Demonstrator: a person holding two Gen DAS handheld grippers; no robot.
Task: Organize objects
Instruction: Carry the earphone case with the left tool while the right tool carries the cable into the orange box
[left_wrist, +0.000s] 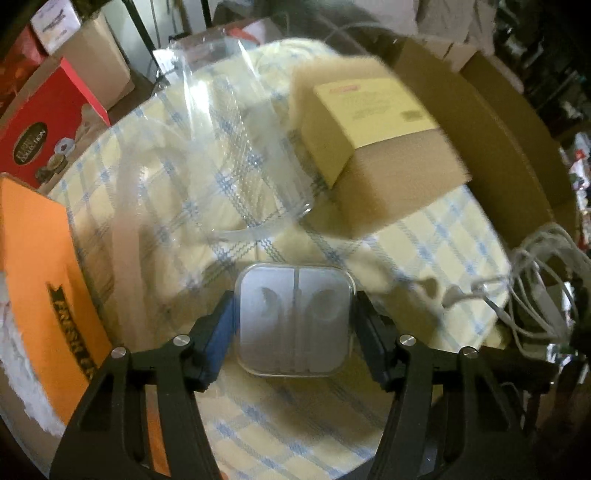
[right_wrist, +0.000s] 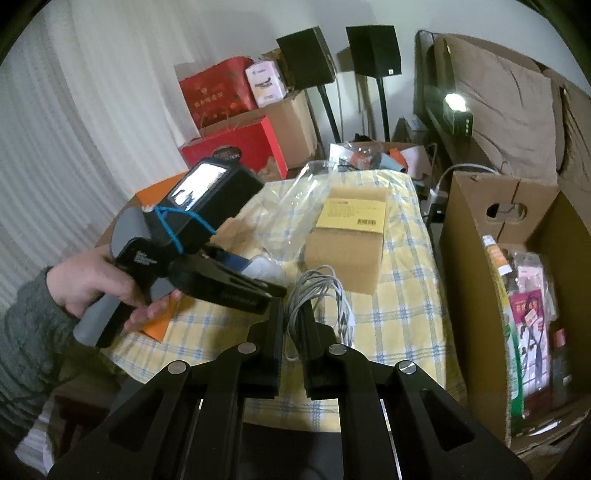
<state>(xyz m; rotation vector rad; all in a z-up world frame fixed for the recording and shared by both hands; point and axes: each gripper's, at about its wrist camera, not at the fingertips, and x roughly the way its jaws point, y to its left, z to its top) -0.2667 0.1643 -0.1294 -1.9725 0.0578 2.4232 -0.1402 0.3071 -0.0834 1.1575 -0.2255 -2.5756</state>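
Now | left gripper (left_wrist: 295, 321) clasps earbud case (left_wrist: 295, 319) | right gripper (right_wrist: 293, 343) pinches cable (right_wrist: 314, 295) (cardboard box (left_wrist: 380, 162) nearby)

Yellow cloth (left_wrist: 424, 251) with blue plaid lines, clear white earphone case (left_wrist: 294, 320), tan box (left_wrist: 388, 184), orange carton (left_wrist: 40, 258)

This is a lived-in room of a home, used partly for storage. A white curtain (right_wrist: 74, 122) hangs along the left wall. Far behind the tabletop (right_wrist: 402, 295), which wears a yellow and blue checked cloth, two black speakers (right_wrist: 375, 50) stand on stands beside stacked cardboard boxes (right_wrist: 291, 125) and red gift boxes (right_wrist: 236, 147). On the right, an open carton (right_wrist: 476, 229) holds packaged household goods, with cushions (right_wrist: 506, 103) piled behind it.
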